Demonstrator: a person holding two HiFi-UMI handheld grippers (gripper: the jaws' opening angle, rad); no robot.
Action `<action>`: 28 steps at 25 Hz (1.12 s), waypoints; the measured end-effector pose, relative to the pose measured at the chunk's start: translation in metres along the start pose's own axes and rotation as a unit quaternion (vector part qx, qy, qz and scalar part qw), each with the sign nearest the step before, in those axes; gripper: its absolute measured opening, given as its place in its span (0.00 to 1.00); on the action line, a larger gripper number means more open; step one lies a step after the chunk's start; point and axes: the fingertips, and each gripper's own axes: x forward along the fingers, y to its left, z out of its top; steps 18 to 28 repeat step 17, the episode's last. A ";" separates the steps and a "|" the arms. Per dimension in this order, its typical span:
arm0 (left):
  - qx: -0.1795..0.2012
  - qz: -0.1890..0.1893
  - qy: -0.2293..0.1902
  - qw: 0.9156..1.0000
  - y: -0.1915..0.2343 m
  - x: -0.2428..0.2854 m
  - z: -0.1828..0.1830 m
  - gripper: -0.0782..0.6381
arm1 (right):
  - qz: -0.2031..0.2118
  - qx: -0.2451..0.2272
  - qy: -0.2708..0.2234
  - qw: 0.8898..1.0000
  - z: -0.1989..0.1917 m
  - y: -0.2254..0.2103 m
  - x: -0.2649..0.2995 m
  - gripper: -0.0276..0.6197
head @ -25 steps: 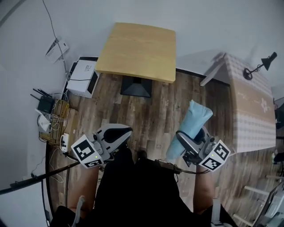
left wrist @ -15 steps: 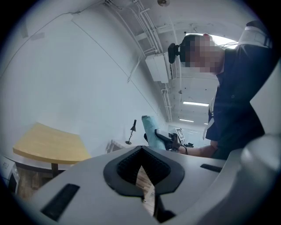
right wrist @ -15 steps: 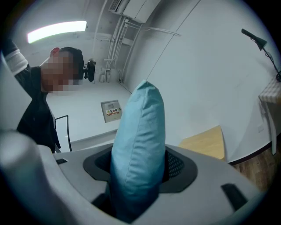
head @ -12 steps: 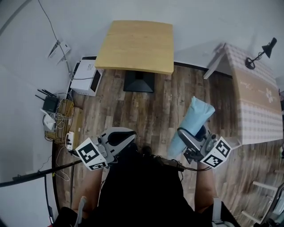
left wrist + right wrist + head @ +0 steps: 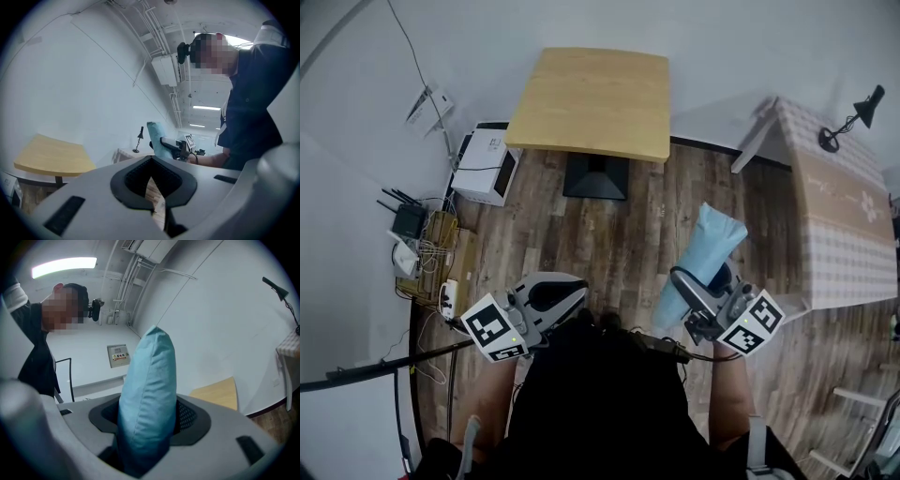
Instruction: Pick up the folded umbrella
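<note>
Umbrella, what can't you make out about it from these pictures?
- Lower end of the umbrella: in the right gripper view it is sunk between the jaws of the right gripper.
- Handle: in the head view that gripper covers the lower part.
- Fabric detail: too small in the left gripper view.

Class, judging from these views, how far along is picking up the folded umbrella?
Done: the folded umbrella is clamped in the right tongs, clear of the wood floor. In hand: just holding it. Left: nothing visible; the left tongs are shut and empty.
</note>
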 end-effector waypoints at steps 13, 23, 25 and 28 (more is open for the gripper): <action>0.005 -0.012 0.011 1.000 0.003 -0.001 -0.002 0.12 | -0.013 0.066 -0.077 0.995 0.018 -0.012 -0.014 0.47; 0.004 -0.016 0.014 1.000 0.004 0.006 -0.003 0.12 | -0.016 0.081 -0.101 0.991 0.029 -0.019 -0.021 0.47; 0.004 -0.016 0.014 1.000 0.004 0.006 -0.003 0.12 | -0.016 0.081 -0.101 0.991 0.029 -0.019 -0.021 0.47; 0.004 -0.016 0.014 1.000 0.004 0.006 -0.003 0.12 | -0.016 0.081 -0.101 0.991 0.029 -0.019 -0.021 0.47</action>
